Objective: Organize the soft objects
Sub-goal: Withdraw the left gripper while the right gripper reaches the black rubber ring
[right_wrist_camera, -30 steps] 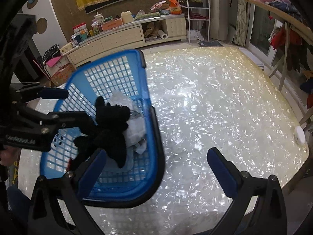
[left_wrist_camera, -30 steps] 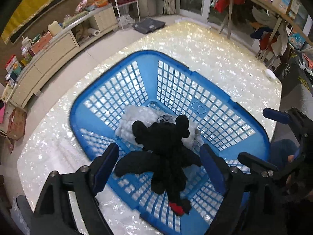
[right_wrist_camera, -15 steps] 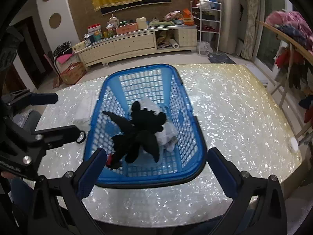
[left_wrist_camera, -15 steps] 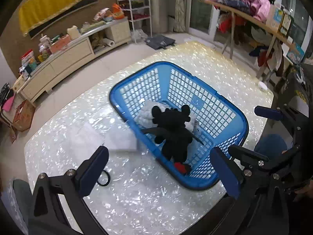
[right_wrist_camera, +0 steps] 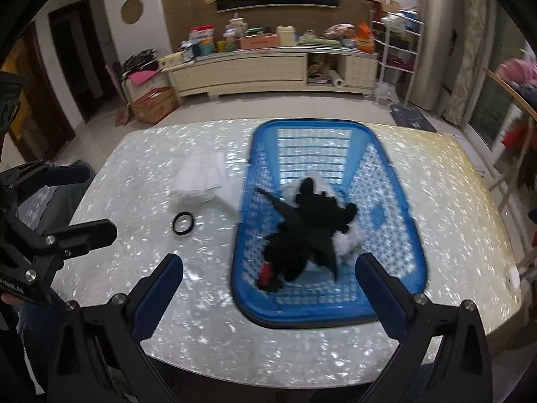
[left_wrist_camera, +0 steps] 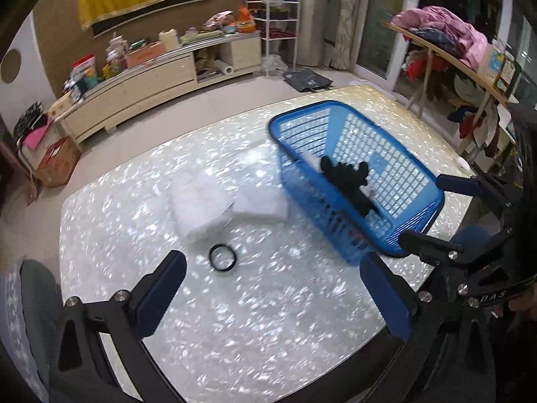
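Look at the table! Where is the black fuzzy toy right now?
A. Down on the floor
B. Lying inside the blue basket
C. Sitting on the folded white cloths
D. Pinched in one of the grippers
B: the black plush toy lies inside the blue basket, on top of something white, and neither gripper touches it.

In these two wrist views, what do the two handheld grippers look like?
Both match: the left gripper and right gripper have black angular frames with silver screws, and two fingers faced with blue pads. White lettering marks each body, too blurred to read. No cables show.
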